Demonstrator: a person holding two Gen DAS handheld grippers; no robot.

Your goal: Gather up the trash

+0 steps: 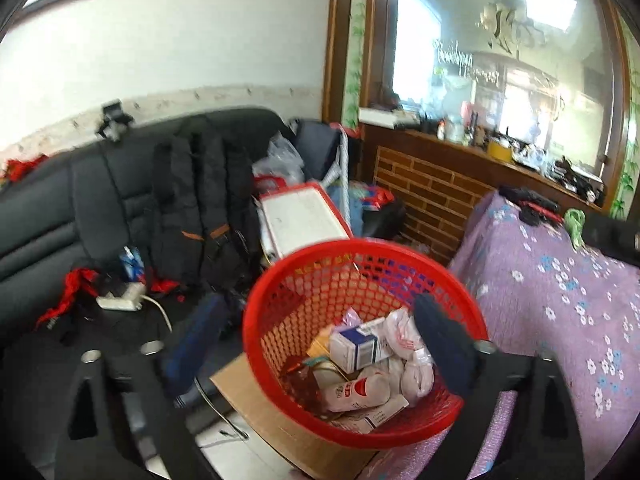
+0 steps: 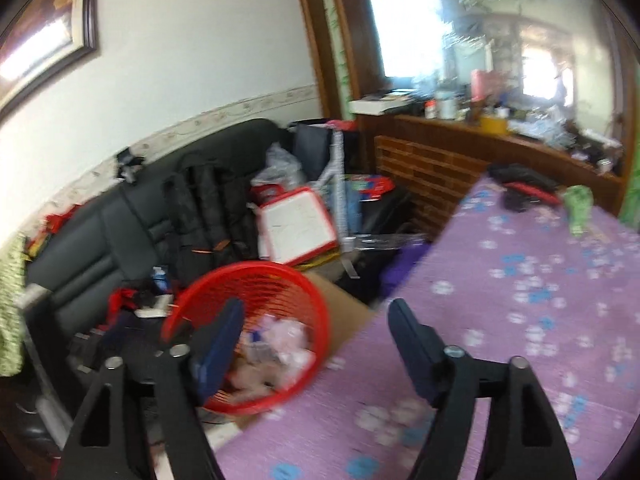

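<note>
I see my left gripper (image 1: 320, 344) spread wide above the red basket (image 1: 256, 320) of trash beside the purple-clothed table's (image 1: 560, 300) edge. My right gripper (image 2: 316, 344) gapes empty, straddling that edge, table open ahead.

Left gripper (image 1: 320, 340) jaws spread wide, nothing between pads. Right gripper (image 2: 316, 344) likewise wide, empty, angled downward.

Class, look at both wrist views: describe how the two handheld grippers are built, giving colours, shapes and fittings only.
The left gripper and the right gripper look alike: two matte black angular arms with triangular cut-outs, silver round bolts at the joints, and flat, dark navy-blue rectangular pads on the fingers. No cables, markings or sleeves show.
</note>
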